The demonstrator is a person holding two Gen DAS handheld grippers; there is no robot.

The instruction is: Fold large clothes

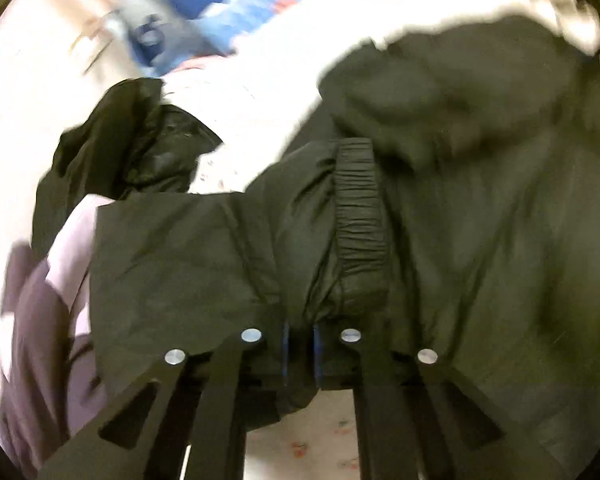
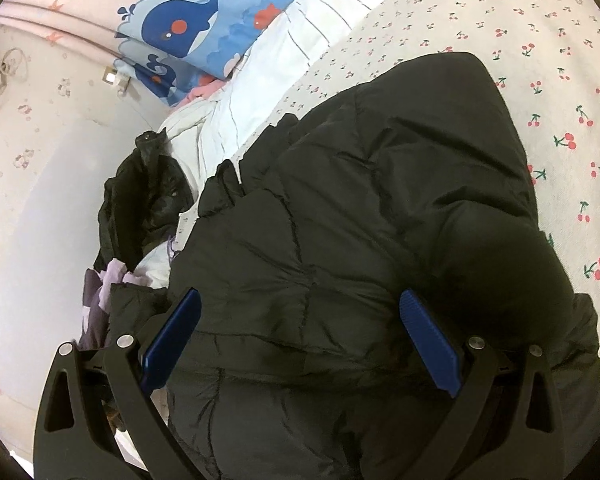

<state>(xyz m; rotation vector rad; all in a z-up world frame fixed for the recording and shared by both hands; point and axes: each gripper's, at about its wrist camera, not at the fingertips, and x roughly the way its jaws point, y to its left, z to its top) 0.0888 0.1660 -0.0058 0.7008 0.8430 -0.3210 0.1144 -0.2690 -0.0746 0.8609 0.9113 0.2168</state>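
With the left gripper (image 1: 300, 340) clamped on the elastic cuff (image 1: 360, 216) of the black puffer jacket (image 2: 360, 208) spread across the cherry-print bedsheet (image 2: 560, 80), and the right gripper (image 2: 300, 340) gaping at six o'clock, the slick sleeve could slip free.

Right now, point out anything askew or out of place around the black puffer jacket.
The black quilted puffer jacket lies rumpled, its elastic cuff bunched in the shut left gripper. A second dark garment sits crumpled at the bed's edge.
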